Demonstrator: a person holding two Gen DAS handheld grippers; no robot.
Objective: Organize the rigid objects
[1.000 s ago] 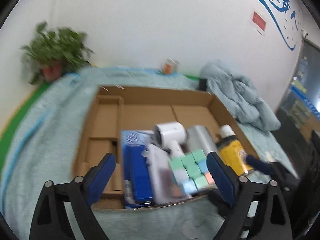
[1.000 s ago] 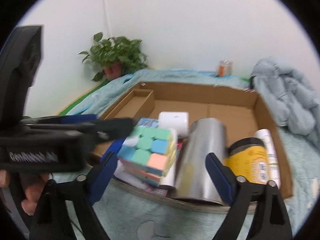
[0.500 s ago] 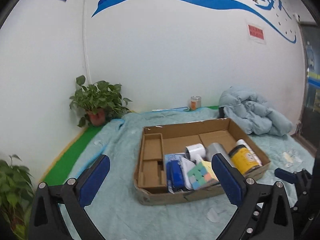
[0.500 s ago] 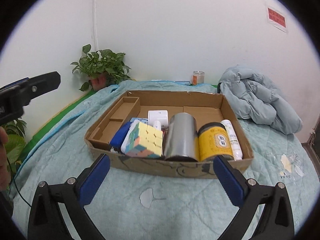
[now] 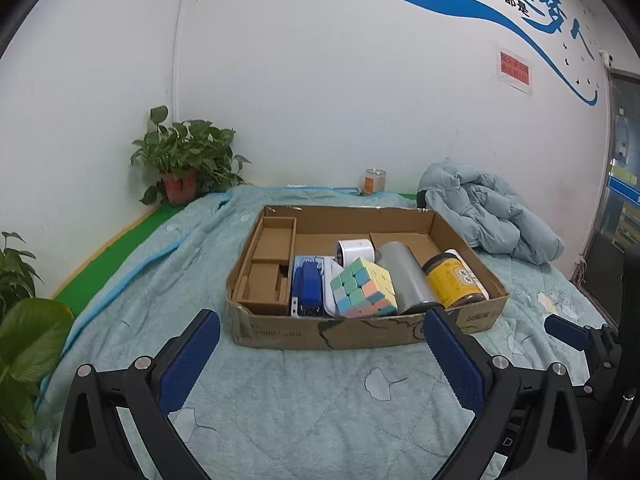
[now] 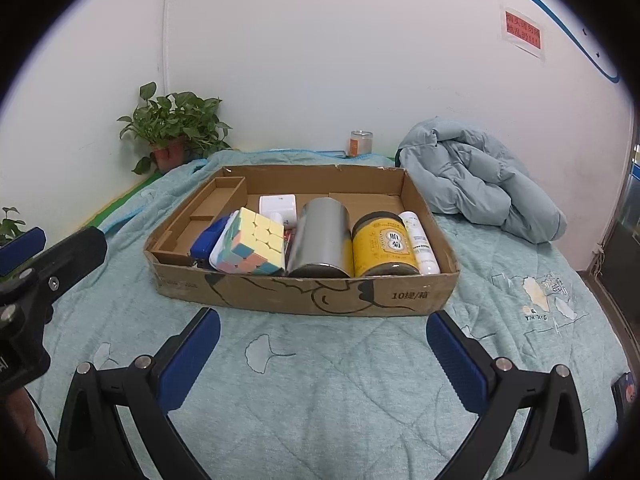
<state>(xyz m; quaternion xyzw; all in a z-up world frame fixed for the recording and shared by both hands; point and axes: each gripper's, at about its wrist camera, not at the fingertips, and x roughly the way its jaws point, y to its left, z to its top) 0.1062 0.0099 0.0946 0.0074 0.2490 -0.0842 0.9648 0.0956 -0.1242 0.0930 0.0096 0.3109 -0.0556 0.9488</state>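
A shallow cardboard box [image 5: 360,332] [image 6: 304,292] sits on the bed. Along its near side lie a blue stapler [image 5: 307,288] [image 6: 206,242], a pastel puzzle cube [image 5: 362,294] [image 6: 254,246], a silver can [image 5: 404,276] [image 6: 322,236], a yellow jar [image 5: 450,280] [image 6: 384,246] and a white bottle [image 6: 418,242]. A white device [image 5: 356,250] [image 6: 278,204] rests behind the cube. My left gripper [image 5: 320,360] hangs open over the quilt in front of the box, holding nothing. My right gripper [image 6: 322,358] is open likewise, well short of the box.
A teal quilt [image 6: 320,380] covers the bed. A crumpled light-blue jacket [image 5: 492,216] [image 6: 476,184] lies at the back right. A potted plant [image 5: 182,160] [image 6: 172,132] and a small jar [image 5: 375,181] [image 6: 360,143] stand by the white wall. Leaves [image 5: 24,320] are at my left.
Both grippers have drawn back from over the box to above the quilt in front of it. Their jaws spread a little wider. The items stay in the box.
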